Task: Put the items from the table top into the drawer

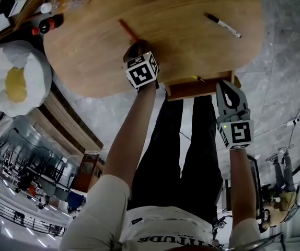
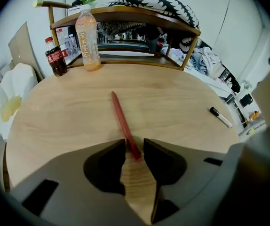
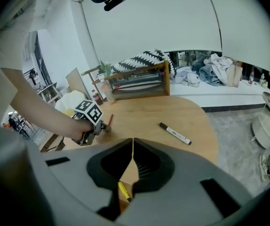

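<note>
The red pen (image 2: 121,119) lies mid-frame in the left gripper view on the wooden table (image 2: 172,98), its near end between the spread jaws of the left gripper (image 2: 134,146), which do not press on it. A black marker (image 2: 220,117) lies well apart at right. The right gripper (image 3: 132,142), jaws pressed together and empty, hangs over the drawer (image 1: 192,88).

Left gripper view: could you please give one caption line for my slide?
The left gripper, jaws open, set around the near end of a red pen lying on the wooden table.
</note>
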Demonstrator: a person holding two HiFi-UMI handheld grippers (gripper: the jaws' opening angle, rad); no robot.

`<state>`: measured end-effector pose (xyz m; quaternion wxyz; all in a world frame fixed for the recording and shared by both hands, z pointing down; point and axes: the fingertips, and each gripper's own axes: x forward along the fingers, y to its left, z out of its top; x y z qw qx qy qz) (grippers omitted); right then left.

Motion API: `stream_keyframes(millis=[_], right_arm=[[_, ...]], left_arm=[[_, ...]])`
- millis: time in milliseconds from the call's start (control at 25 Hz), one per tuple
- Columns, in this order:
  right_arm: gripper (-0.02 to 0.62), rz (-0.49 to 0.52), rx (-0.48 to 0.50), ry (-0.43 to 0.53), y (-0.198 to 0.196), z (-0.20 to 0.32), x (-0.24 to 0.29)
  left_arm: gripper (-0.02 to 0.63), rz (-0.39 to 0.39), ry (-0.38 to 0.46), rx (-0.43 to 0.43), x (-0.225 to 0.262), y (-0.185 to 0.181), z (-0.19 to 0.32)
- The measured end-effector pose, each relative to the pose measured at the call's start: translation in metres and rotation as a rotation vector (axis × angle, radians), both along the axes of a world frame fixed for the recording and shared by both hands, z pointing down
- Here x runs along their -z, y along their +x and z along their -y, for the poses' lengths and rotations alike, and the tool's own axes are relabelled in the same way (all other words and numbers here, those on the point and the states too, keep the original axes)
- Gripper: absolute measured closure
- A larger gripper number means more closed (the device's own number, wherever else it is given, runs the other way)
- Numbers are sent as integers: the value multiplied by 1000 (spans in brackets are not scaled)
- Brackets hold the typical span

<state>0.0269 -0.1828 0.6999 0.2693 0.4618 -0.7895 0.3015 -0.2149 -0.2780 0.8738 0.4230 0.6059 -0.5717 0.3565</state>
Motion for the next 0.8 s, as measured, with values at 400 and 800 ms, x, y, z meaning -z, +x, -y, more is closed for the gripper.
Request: stream_keyframes(millis=[400,800], right_arm=[[575,-11,-38,-19,19,-3,-32],[575,6,-61,-18,30,-18,-34]], left_arm=[[545,2,46,-60,3,1,1],[545,-59,88,-187,23,29,-16]])
